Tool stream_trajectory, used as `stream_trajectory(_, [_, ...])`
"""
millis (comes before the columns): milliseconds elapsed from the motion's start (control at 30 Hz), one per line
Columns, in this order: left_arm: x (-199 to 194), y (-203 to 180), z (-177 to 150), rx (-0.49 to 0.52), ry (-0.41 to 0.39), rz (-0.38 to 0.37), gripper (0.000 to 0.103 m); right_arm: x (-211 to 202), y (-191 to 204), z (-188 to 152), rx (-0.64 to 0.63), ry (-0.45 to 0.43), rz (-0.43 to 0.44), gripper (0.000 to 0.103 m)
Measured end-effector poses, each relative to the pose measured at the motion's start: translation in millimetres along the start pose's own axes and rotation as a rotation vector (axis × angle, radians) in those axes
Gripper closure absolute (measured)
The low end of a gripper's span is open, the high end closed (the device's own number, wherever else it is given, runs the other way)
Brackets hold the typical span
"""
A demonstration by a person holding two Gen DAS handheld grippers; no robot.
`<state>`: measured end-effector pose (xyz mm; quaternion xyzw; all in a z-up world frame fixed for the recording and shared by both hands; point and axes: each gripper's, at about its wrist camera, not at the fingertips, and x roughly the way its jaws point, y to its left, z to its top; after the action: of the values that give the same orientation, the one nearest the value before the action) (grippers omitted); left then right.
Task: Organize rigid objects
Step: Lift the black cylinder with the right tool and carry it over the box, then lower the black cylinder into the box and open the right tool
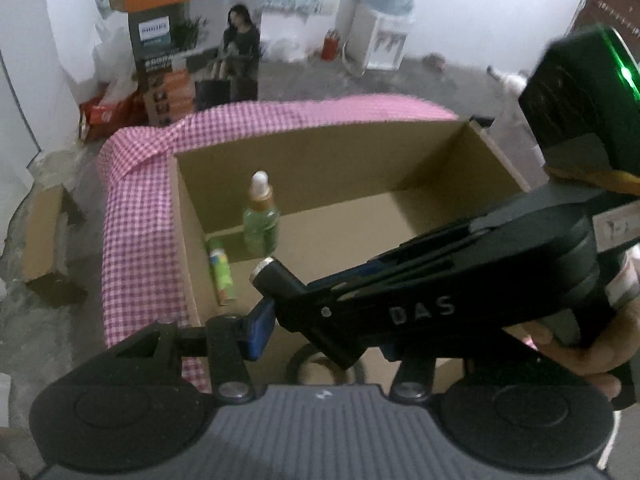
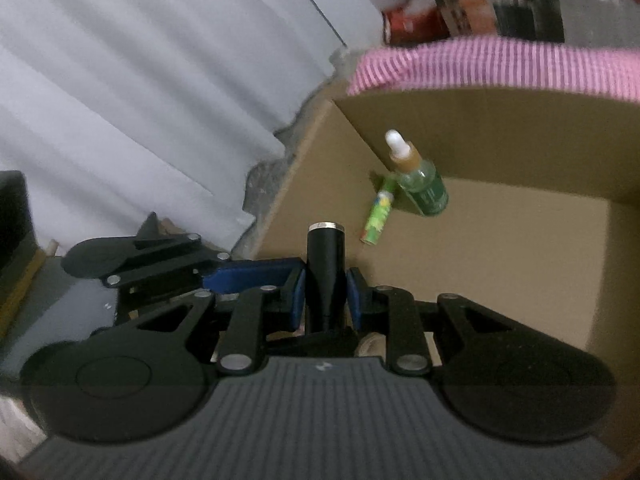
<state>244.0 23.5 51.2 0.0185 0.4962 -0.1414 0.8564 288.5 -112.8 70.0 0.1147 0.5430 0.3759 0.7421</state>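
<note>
While both cameras tilt down over the open cardboard box [image 1: 304, 152], the scene reads so:
Right hand-held gripper [image 2: 326, 292]: blue pads clamped together on a black cylinder with a silver end cap [image 2: 325, 256], above the box's left side.
Right hand [image 1: 580, 344]: wrapped round the handle, partly cut off.
Left hand-held gripper [image 1: 320, 332]: only its left blue pad [image 1: 260, 330] shows; right pad hidden behind the other gripper, so its state cannot be told.
Box contents: green dropper bottle [image 2: 420, 180] upright in the far left corner, small green tube [image 2: 378, 216] lying beside it.
Hard to make out: pink checked cloth [image 1: 136, 216] blurred along the box's rim.
</note>
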Motion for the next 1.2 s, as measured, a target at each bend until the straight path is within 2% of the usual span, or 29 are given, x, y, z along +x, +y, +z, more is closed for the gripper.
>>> stream_trajectory(133, [14.2,4.2,2.9,0.008,0.043,0.025,0.051,28.8,-11.5,7.2,0.035,0.060,-0.014,0.082])
stream_trajectory(333, [17.0,1.3,5.4,0.033,0.057,0.046,0.049,59.8,-20.2,9.3,0.088,0.128,-0.039,0.082])
stream_trajectory(567, [11.3,2.5,5.2,0.026,0.038,0.049,0.044,76.4,-24.1,11.6,0.155,0.174,-0.028,0.079])
stream_trajectory(667, [4.0,2.6,3.8,0.024,0.018,0.044,0.042,71.9,-19.8,11.8,0.146,0.167,-0.035,0.073])
stream_trajectory(900, [-34.7,-9.4,-5.7,0.025,-0.085,0.011,0.034,27.0,-3.6,3.4,0.089,0.059,-0.032,0.072])
stream_trajectory(1067, [-77.3,-33.8,-27.1,0.076,-0.203,-0.021,0.024,-39.0,10.6,-25.6,0.005,-0.093,-0.037,0.071])
stream_trajectory(1200, [-100.4,-59.8,-53.0,0.139,-0.291,-0.016,0.017,-107.0,10.3,-64.1,-0.049,-0.229,-0.059,0.070])
